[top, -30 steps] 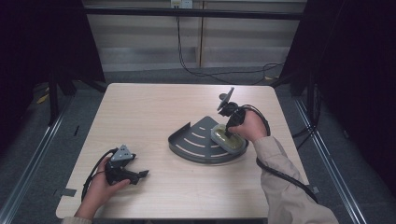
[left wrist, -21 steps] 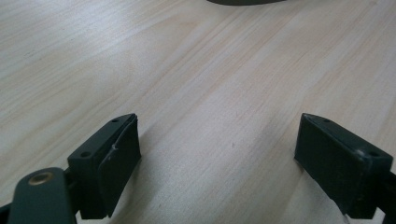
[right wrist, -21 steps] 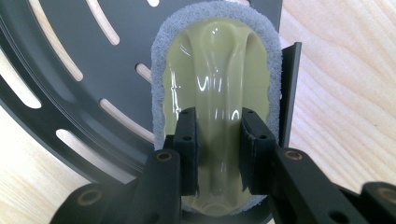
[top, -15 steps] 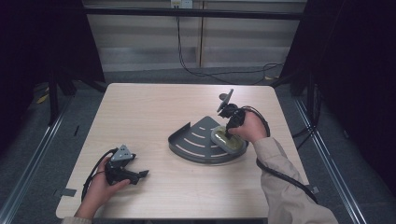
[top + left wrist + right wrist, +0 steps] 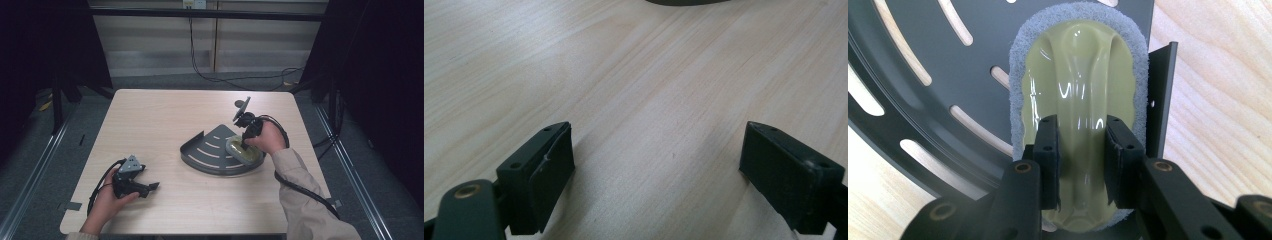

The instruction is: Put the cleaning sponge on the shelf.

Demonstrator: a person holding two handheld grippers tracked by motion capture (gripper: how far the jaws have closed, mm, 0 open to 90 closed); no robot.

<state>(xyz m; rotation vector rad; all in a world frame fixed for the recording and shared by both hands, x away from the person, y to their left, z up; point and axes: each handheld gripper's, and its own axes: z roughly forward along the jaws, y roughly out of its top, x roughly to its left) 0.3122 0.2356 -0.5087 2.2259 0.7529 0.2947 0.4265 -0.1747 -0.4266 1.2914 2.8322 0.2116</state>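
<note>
Pale wood table (image 5: 165, 120) carries, nearest, the left gripper (image 5: 145, 186) resting with jaws spread wide on nothing, and farther off the right gripper (image 5: 1081, 150) pinching the ridge of a scrubber (image 5: 1079, 85) lying in the dark slotted tray (image 5: 205, 152).

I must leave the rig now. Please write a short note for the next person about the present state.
Right hand-held gripper: jaws closed on the raised handle of the scrubbing pad.
Left hand-held gripper: open, holding nothing, low over the bare table.
Scrubbing pad lies on the dark slotted corner shelf, against its side wall.
Done: pad is gripped. Left: probably lift it or set it free; which one, I cannot tell.
</note>
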